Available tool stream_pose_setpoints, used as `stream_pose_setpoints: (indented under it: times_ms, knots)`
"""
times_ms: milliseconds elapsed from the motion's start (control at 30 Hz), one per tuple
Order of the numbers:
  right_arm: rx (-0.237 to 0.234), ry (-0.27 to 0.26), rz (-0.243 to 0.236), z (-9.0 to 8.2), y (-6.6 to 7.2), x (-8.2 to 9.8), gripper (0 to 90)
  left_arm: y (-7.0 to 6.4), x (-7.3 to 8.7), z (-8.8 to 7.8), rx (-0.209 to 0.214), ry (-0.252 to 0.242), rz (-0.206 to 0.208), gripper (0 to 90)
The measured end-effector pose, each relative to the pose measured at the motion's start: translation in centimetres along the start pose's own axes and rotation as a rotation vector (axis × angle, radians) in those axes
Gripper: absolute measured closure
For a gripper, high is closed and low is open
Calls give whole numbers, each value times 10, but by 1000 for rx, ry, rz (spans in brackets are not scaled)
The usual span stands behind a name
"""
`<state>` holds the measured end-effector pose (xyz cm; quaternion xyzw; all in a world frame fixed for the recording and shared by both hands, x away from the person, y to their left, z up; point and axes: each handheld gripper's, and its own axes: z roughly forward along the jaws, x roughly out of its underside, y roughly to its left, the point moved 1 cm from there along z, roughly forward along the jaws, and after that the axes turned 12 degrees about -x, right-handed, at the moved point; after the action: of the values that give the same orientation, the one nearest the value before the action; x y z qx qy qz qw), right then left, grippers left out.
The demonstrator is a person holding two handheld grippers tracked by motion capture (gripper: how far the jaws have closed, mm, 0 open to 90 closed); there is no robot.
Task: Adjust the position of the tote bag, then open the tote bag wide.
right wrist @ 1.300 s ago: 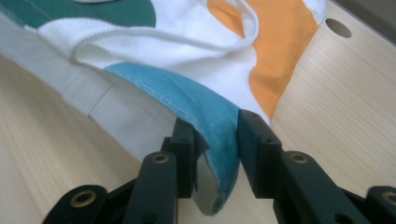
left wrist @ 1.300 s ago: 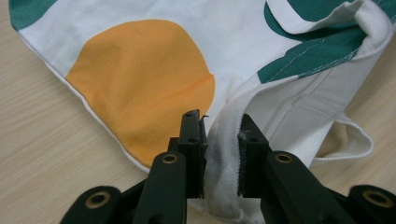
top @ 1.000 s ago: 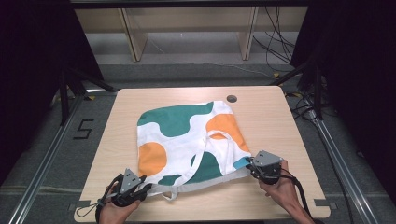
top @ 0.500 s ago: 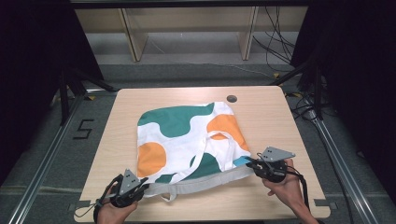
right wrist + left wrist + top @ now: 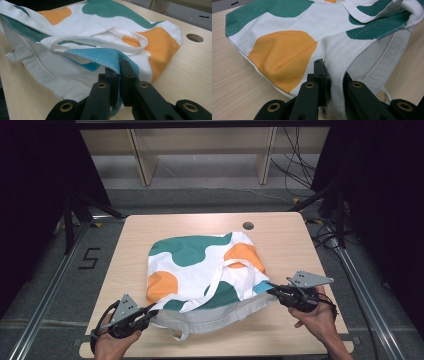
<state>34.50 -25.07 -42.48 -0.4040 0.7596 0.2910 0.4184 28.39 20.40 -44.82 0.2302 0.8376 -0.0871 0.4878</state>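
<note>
A white cloth tote bag (image 5: 200, 270) with green, orange and blue patches lies flat on the wooden table (image 5: 280, 230), its open mouth toward the near edge. My left gripper (image 5: 148, 312) is shut on the bag's near left corner, where thick white fabric (image 5: 337, 75) sits between the jaws. At the bag's near right corner my right gripper (image 5: 270, 290) is shut on a blue patch of the rim (image 5: 105, 56). A white handle (image 5: 227, 270) lies folded over the bag's top, and a second handle loop (image 5: 177, 334) hangs out by the near edge.
A round cable hole (image 5: 248, 226) sits in the table's far right part. Metal floor rails (image 5: 45, 290) run along both sides of the table. Wooden shelving (image 5: 200, 150) and cables (image 5: 295, 165) stand beyond the far edge.
Both grippers have pulled apart, the left slightly leftward and the right to the right. The bag's near edge is stretched wider and flatter between them.
</note>
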Motion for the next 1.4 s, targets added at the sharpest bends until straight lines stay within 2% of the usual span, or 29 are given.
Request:
stream_pose_setpoints:
  times_ms: [33,67,133,167,200,267,300,333,400,433,467,500,533,567,633,667,700,733,800,833,900,967,1000,1033,1067,1167,1200,1333,1400]
  knots:
    - [-3,3,-11,-1,-1,-1,870,0,-1,-1,2,-1,9,831]
    - [-4,1,18,-2,1,-1,870,-1,-2,-2,3,-2,10,829]
    - [-7,-10,-4,-3,-2,-3,870,-2,-3,-4,3,-4,18,826]
    - [-10,-7,21,-4,-1,-4,870,-2,-3,-4,10,-8,15,825]
    - [-7,-17,13,-5,-2,-6,870,-1,-4,-5,6,-12,43,825]
    - [-16,-14,7,-6,-1,-11,870,-1,-5,-5,22,-17,3,824]
    - [-10,-1,-9,-7,-1,-14,870,0,-6,-7,24,-13,0,823]
    - [-8,-11,-4,-7,0,-17,870,1,-7,-7,23,-22,-5,824]
    - [-29,12,-36,-9,-2,-25,869,3,-10,-9,25,-26,11,826]
    - [-30,16,-28,-11,-2,-28,870,4,-12,-11,20,-27,33,826]
    - [-31,13,-31,-11,-1,-32,869,6,-15,-12,22,-30,32,827]
    - [-41,28,-31,-14,-2,-36,870,6,-18,-13,23,-36,28,827]
    - [-37,25,-27,-14,-1,-39,870,6,-20,-15,28,-38,-4,827]
    - [-36,32,-42,-16,-1,-44,870,8,-24,-17,35,-44,-3,827]
    - [-37,44,-58,-20,-2,-54,872,11,-32,-20,55,-49,20,826]
    - [-38,48,-66,-21,-2,-58,872,11,-36,-22,65,-40,18,826]
    - [-44,53,-43,-23,0,-62,873,12,-40,-24,79,-42,25,823]
    - [-50,54,-52,-25,-1,-67,873,15,-45,-26,92,-47,33,823]
    - [-63,53,-36,-30,-2,-77,874,20,-56,-32,118,-60,11,822]
    - [-63,45,-44,-34,-3,-83,874,22,-60,-33,125,-65,-2,821]
    - [-74,32,-34,-39,-4,-91,874,28,-71,-37,130,-78,-23,822]
    - [-81,20,-32,-44,-6,-100,874,31,-82,-42,123,-98,-21,825]
    - [-79,29,-71,-48,-9,-106,874,33,-88,-44,129,-100,-14,825]
    - [-91,23,-29,-50,-8,-112,874,34,-94,-47,136,-90,-7,825]
    - [-89,11,-34,-53,-9,-118,875,34,-100,-49,137,-93,0,825]
    - [-109,39,-26,-62,-13,-137,875,37,-118,-55,147,-85,10,825]
    - [-102,22,-31,-63,-15,-143,876,38,-123,-56,149,-97,4,826]
    - [-89,56,-25,-71,-19,-164,879,41,-144,-60,169,-67,14,827]
    - [-108,71,-12,-75,-21,-173,880,44,-153,-62,182,-59,15,828]
